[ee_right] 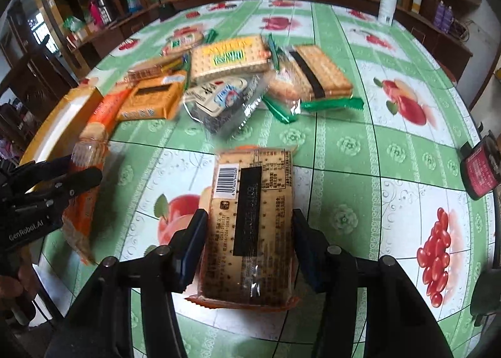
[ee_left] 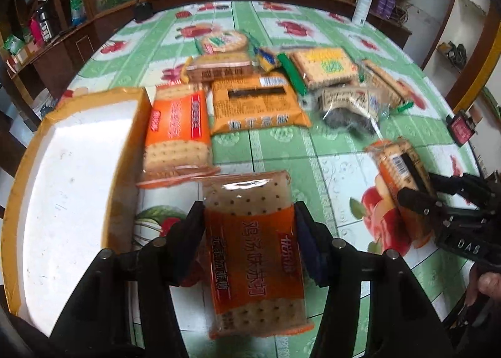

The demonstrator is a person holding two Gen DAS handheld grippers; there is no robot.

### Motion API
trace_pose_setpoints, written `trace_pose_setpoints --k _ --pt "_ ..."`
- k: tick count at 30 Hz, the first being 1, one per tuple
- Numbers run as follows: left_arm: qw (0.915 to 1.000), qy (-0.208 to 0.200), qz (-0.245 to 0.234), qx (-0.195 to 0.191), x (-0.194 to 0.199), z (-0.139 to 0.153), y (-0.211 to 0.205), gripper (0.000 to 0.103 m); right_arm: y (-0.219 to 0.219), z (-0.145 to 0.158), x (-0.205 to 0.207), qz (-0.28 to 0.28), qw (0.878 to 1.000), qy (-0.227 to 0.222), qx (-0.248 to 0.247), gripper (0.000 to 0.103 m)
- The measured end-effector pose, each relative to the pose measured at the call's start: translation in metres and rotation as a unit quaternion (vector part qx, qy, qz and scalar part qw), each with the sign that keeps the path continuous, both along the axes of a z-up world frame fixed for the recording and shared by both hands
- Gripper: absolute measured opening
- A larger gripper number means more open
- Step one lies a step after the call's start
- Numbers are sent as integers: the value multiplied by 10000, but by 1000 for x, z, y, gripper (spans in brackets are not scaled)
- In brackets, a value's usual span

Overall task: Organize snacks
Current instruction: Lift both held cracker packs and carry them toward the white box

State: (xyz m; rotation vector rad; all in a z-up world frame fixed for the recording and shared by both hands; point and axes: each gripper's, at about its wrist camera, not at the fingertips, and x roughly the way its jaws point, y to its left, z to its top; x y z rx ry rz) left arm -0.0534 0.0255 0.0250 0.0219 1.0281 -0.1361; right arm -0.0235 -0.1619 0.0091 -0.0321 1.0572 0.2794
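Carrying two packs at once, so this looks like the middle of the sorting step. The left tool is clamped on an orange cracker pack, front side up with the print showing, sitting lower centre of the left wrist view. The right tool is squeezed onto a second cracker pack, back side up with the barcode and a black strip visible, dead centre of the right wrist view. Both packs look lifted a bit off the table, though I can't say for sure.

The white tray with the orange rim fills the left side of the left wrist view and has nothing in it that I can see. One more orange pack sits just beside its right edge. The rest of the snack pile is bunched in the upper middle of that frame: biscuit packs, some with green wrapper ends, and a clear bag with something dark in it.

My guess for the next move: swing the left pack over the rim and set it flat inside, then bring the right one in next to it. The rim is raised, so the pack needs to clear it before letting go.
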Motion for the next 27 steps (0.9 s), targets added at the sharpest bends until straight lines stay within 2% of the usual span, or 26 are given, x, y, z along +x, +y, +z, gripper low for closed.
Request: trace_pose_setpoints --k 4,6,7,8,10,11,12,14,21,27 --pt "9999 122 -7 74 2 -6 1 59 5 0 10 -13 9998 167 -114 61" --pt "9996 147 -60 213 2 -7 -2 69 12 -3 14 100 9992 203 -335 65" --pt "9992 172 -89 337 2 -9 -4 84 13 -4 15 144 9989 225 -373 65" --pt "9983 204 -114 533 1 -12 -6 90 15 -5 15 204 9987 193 -417 65" --pt "9977 199 -193 618 -2 -17 -8 90 16 -7 13 278 9983 59 -502 63" --pt "9980 113 -191 600 -4 -16 -7 89 15 -7 12 279 9984 4 -502 55" --pt "9980 69 -173 597 -5 -16 -6 87 12 -6 11 277 9985 -51 -462 54" --pt "9981 -26 -173 598 -7 -14 -6 58 8 -5 9 268 9990 -72 -348 54" --pt "9990 33 -266 359 -9 -3 -5 57 11 15 -8 272 9989 -372 1 54" --pt "9991 -322 -149 213 -18 28 7 57 32 31 -11 472 9973 -563 53 53"
